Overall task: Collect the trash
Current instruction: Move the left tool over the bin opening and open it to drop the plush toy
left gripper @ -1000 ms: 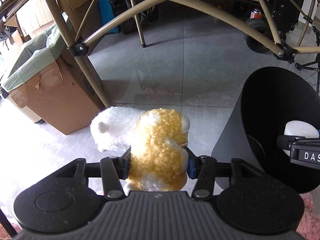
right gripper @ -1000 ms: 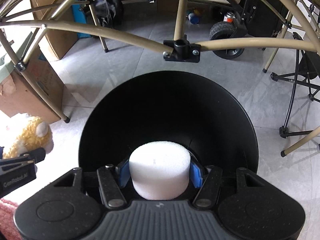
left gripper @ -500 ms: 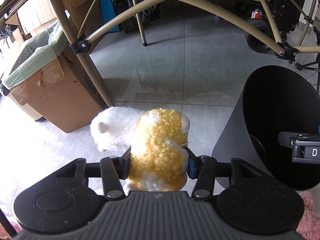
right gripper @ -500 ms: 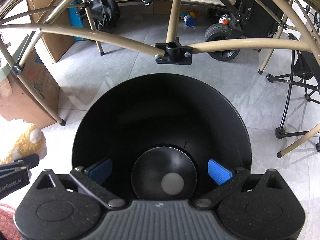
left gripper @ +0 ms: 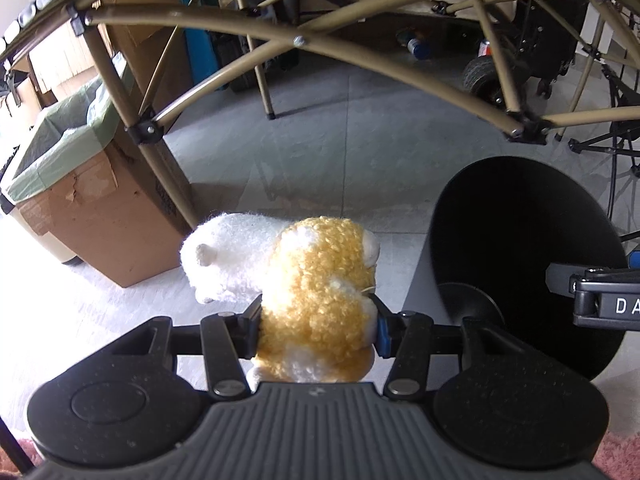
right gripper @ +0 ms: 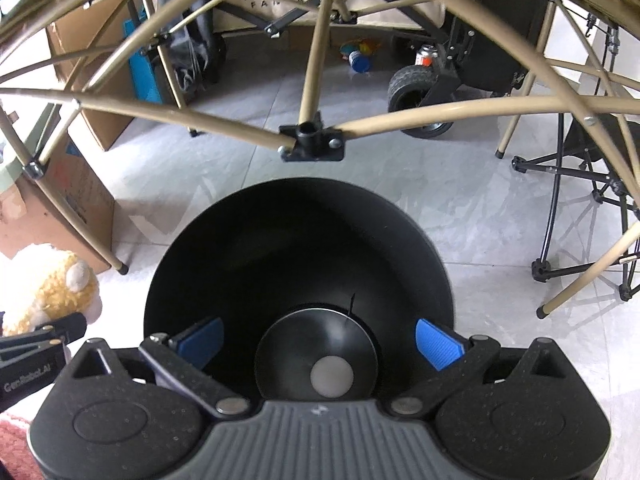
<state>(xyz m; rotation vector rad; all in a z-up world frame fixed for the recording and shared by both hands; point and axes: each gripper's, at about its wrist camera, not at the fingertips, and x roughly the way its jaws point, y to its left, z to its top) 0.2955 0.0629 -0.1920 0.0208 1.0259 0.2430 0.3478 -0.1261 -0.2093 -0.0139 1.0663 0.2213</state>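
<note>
My left gripper is shut on a yellow and white plush toy and holds it above the floor, left of a black bin. My right gripper is open and empty, right over the mouth of the black bin. A white foam cylinder lies at the bottom of the bin. The plush toy also shows at the left edge of the right wrist view. The right gripper shows at the right edge of the left wrist view.
Tan tent poles arch overhead, with a black joint above the bin. A cardboard box lined with a green bag stands left. A wheeled cart and folding chair legs stand behind and right.
My right gripper opened and let go of the white foam cylinder, which dropped to the bottom of the bin. My left gripper has kept its hold on the plush toy.
</note>
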